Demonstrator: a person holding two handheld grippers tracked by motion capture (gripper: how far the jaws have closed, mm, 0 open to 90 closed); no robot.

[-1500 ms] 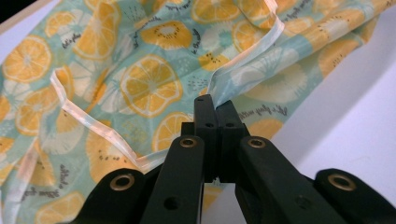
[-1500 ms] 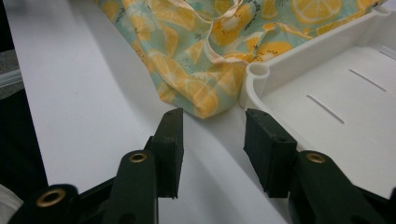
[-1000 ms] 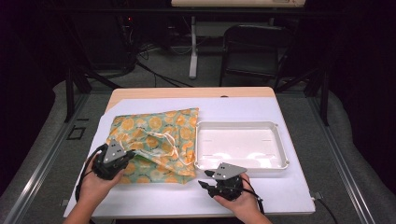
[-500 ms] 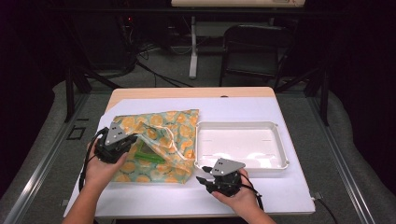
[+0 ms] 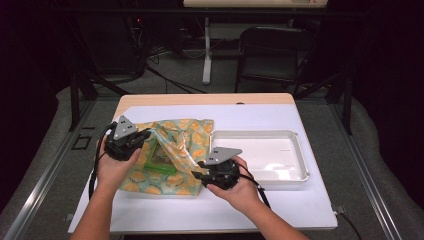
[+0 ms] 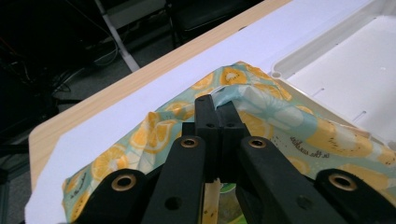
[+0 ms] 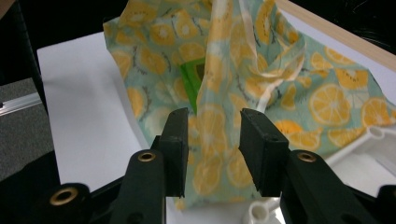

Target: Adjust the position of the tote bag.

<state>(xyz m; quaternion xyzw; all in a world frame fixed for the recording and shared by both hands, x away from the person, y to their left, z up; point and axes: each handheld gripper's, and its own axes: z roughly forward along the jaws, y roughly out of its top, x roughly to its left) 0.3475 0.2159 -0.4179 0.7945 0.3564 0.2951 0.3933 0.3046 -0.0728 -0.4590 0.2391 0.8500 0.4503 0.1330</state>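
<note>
Lifted since before, bag (image 5: 170,155) hangs pinched in my left gripper (image 5: 145,135); right gripper (image 7: 212,154), narrowing around its near edge, ungripped, to open it.

A lab: dark room, metal rig frame (image 5: 75,95), floor cables (image 5: 165,75).

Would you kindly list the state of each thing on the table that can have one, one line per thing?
Citrus-print teal fabric bag: mouth pulled up and open, rest lying on the table.
Green packet: lying inside the bag, partly showing.
White plastic tray: upright and unfilled beside the bag.
Left tool: shut on the bag's edge.
Right tool: jaws apart, just been closing, bag fabric between them, not pressed.
</note>
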